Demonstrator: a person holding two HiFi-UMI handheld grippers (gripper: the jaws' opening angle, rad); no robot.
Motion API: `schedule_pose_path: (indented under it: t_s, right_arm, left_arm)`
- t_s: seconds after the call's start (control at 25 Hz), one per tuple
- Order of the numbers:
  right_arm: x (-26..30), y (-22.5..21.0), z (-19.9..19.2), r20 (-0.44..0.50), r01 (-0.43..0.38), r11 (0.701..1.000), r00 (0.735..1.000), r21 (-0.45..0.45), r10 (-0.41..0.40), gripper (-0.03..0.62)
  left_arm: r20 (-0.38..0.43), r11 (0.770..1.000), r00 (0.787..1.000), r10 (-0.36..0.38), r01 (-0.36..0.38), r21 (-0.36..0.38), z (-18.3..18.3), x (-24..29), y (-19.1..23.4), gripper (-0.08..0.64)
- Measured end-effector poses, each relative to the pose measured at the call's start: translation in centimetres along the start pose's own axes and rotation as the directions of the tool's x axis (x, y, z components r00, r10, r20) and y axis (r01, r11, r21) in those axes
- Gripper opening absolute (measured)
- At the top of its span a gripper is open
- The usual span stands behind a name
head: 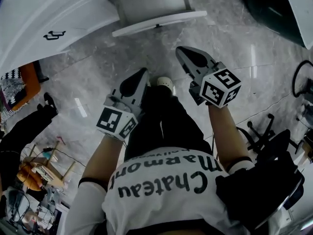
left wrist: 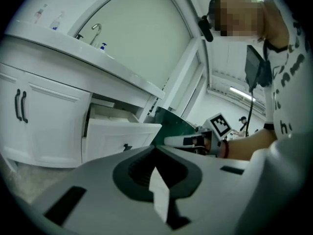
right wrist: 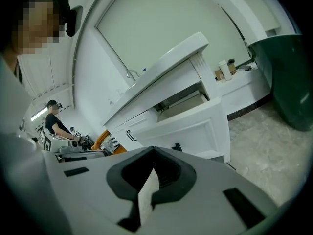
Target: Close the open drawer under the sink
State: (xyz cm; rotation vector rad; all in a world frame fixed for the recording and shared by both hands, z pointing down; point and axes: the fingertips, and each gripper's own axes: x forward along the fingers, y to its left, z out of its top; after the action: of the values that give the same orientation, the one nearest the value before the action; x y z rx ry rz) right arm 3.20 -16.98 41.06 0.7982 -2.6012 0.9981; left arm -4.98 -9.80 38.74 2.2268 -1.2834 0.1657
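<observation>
The white drawer [head: 159,22] under the sink counter stands pulled out at the top of the head view, with a small dark knob on its front. Its front panel [left wrist: 120,138] shows in the left gripper view and, nearer, as the drawer front [right wrist: 193,129] in the right gripper view. My left gripper [head: 141,75] and right gripper [head: 184,51] hover above the marble floor, short of the drawer and apart from it. The left gripper [left wrist: 155,150] is shut on nothing. The right gripper [right wrist: 153,151] is likewise shut and empty.
White cabinet doors with black handles [left wrist: 19,106] sit left of the drawer, under a counter with a faucet [left wrist: 96,31]. A dark green bin [right wrist: 288,77] stands to the right. An orange stool [head: 30,80], another person [head: 24,126] and a chair base [head: 259,131] flank me.
</observation>
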Motion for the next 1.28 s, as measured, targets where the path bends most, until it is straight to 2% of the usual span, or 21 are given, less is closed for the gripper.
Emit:
schedule_pose_path:
  t_s: [0.16,0.28,0.4,0.52,0.68,0.8,0.92,1.04,1.16,1.28]
  right_arm:
    - [2.4,-2.1,-2.3,0.061,-0.023,0.999,0.998,-0.022,0.025,0.008]
    - [4.0,-4.1,-3.1,0.113,-0.026,0.998,0.993,-0.063,0.033,0.008]
    - [5.5,-7.1,-3.6,0.160,-0.001,0.995,0.987,-0.095,0.016,0.008]
    - [6.1,-9.1,-3.0,0.237,0.002,0.995,0.971,-0.103,0.022,0.008]
    - [6.5,-10.2,-2.3,0.319,0.005,0.990,0.947,-0.141,0.041,0.008]
    - [6.9,-10.0,-2.6,0.337,0.021,0.977,0.940,-0.211,0.053,0.008]
    - [6.7,-9.7,-2.8,0.355,0.036,0.965,0.933,-0.259,0.060,0.008]
    - [6.1,-9.6,-2.8,0.372,0.032,0.969,0.926,-0.247,0.064,0.008]
    - [5.1,-9.6,-2.7,0.386,0.033,0.971,0.920,-0.236,0.063,0.008]
    - [4.1,-9.7,-2.2,0.410,0.049,0.971,0.910,-0.234,0.053,0.008]
  left_arm:
    - [0.051,0.988,0.998,-0.041,0.033,0.149,-2.3,3.1,2.4,0.008]
    - [0.101,0.978,0.991,-0.089,0.068,0.196,-2.7,5.7,3.6,0.008]
    - [0.176,0.957,0.975,-0.133,0.080,0.278,-2.3,7.4,4.9,0.008]
    - [0.198,0.913,0.972,-0.123,0.032,0.407,-2.5,8.7,6.4,0.008]
    - [0.118,0.830,0.992,-0.042,-0.031,0.558,-4.2,11.1,8.2,0.008]
    - [0.151,0.796,0.988,0.021,-0.108,0.596,-4.9,12.7,8.7,0.008]
    - [0.216,0.761,0.975,0.041,-0.171,0.626,-4.6,14.2,7.9,0.009]
    - [0.246,0.757,0.968,0.053,-0.199,0.622,-4.1,15.0,7.5,0.009]
    - [0.272,0.742,0.959,0.078,-0.238,0.627,-3.8,14.7,7.5,0.009]
    - [0.264,0.749,0.960,0.092,-0.242,0.616,-3.9,15.0,7.6,0.011]
